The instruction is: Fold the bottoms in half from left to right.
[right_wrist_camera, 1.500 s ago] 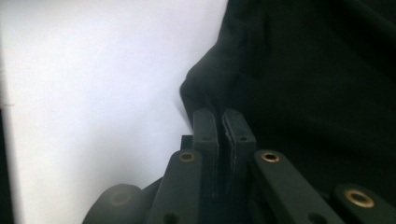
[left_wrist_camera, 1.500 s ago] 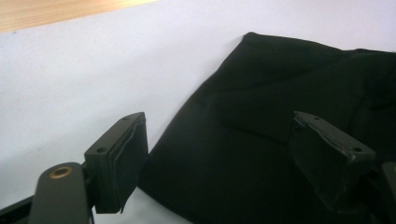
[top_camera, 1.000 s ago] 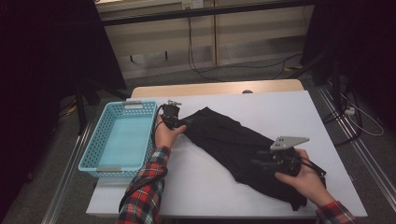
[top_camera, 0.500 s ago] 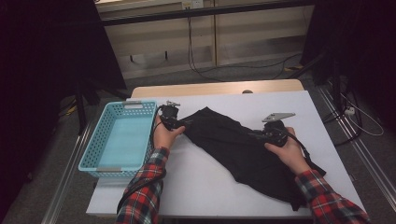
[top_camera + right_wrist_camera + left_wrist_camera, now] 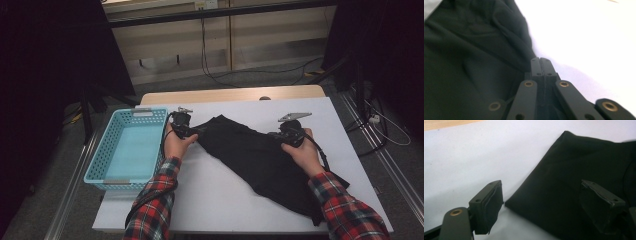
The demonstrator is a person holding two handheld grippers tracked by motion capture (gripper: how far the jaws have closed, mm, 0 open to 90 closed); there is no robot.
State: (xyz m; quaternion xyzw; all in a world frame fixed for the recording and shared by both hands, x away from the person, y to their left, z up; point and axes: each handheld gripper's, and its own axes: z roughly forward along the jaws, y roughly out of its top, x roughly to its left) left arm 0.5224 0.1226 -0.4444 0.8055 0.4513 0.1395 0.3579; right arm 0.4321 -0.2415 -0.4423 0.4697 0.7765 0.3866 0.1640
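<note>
White tabletop (image 5: 220, 195) fills the near scene, in a dim room with cables trailing over the floor beyond it. Two forearms in red plaid sleeves (image 5: 155, 200) come in from the near edge. A black garment (image 5: 255, 155) lies slantwise over the table, running from the near right corner to the far middle.

On the right, the right gripper (image 5: 276, 135) rests at the garment's far right edge. A second ago it sat nearer, by the lower end of the cloth; it has since travelled farther up the table. Its jaws have just been closing and now meet flat together, with the cloth's edge at or just under their tips (image 5: 540, 65); whether a fold is pinched cannot be told.

On the left, the left gripper (image 5: 196, 131) is unmoved at the garment's far left corner (image 5: 510, 203), jaws wide, straddling the corner without pressing it.

Both upper corners now appear attended, likely for spreading or folding.

Left of the cloth sits a light blue plastic basket (image 5: 107, 172).
</note>
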